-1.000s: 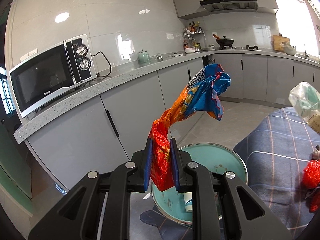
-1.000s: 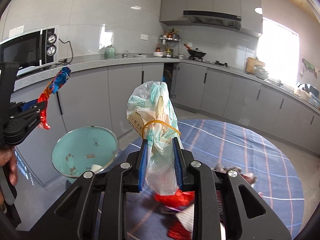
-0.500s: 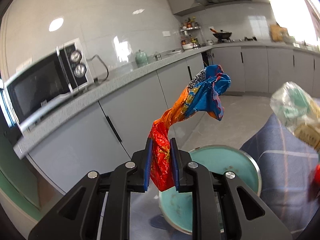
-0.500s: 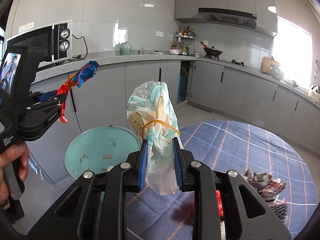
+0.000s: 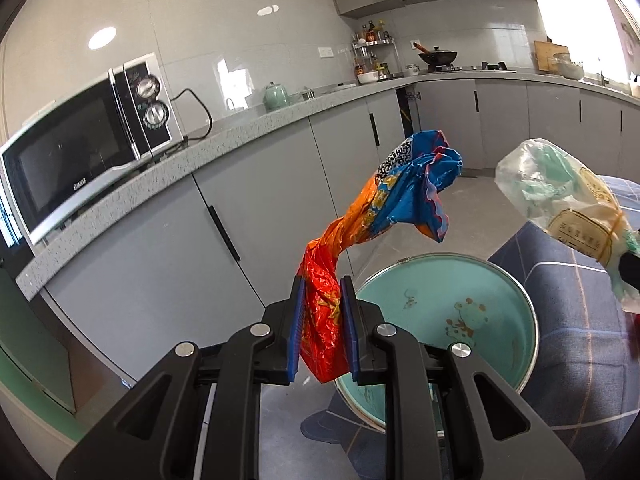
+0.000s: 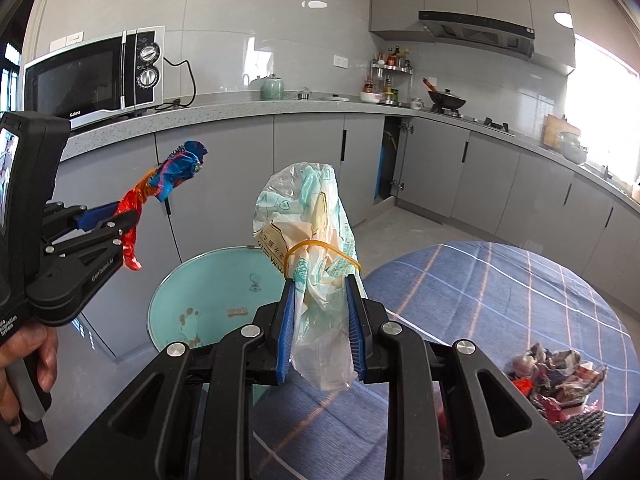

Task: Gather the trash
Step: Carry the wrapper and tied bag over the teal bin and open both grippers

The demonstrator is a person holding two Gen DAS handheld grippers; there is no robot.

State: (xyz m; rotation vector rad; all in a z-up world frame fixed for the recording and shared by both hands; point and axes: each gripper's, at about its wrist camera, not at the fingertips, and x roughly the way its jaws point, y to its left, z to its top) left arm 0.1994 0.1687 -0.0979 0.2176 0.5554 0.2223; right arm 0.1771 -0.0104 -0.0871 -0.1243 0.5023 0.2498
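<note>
My left gripper [image 5: 322,316] is shut on a twisted red, orange and blue snack wrapper [image 5: 376,216] that sticks up and to the right. It hangs above the near rim of a round teal bin [image 5: 460,312]. In the right wrist view the same left gripper [image 6: 128,216] and wrapper [image 6: 172,172] appear at the left, held by a hand. My right gripper [image 6: 320,320] is shut on a clear plastic bag [image 6: 312,236] with pale green print and a yellow rubber band. That bag [image 5: 568,196] shows at the right of the left wrist view. The teal bin [image 6: 216,292] lies below and left of it.
A round table with a blue plaid cloth [image 6: 500,300] sits right of the bin, with a crumpled pile of wrappers [image 6: 556,376] on it. Grey cabinets [image 6: 312,152] and a speckled counter with a microwave [image 6: 96,76] run behind. Tiled floor [image 6: 408,228] opens beyond the table.
Both grippers have shifted left toward the bin, keeping their hold. The bin now fills more of both views, and the clear bag has come closer to the wrapper.
</note>
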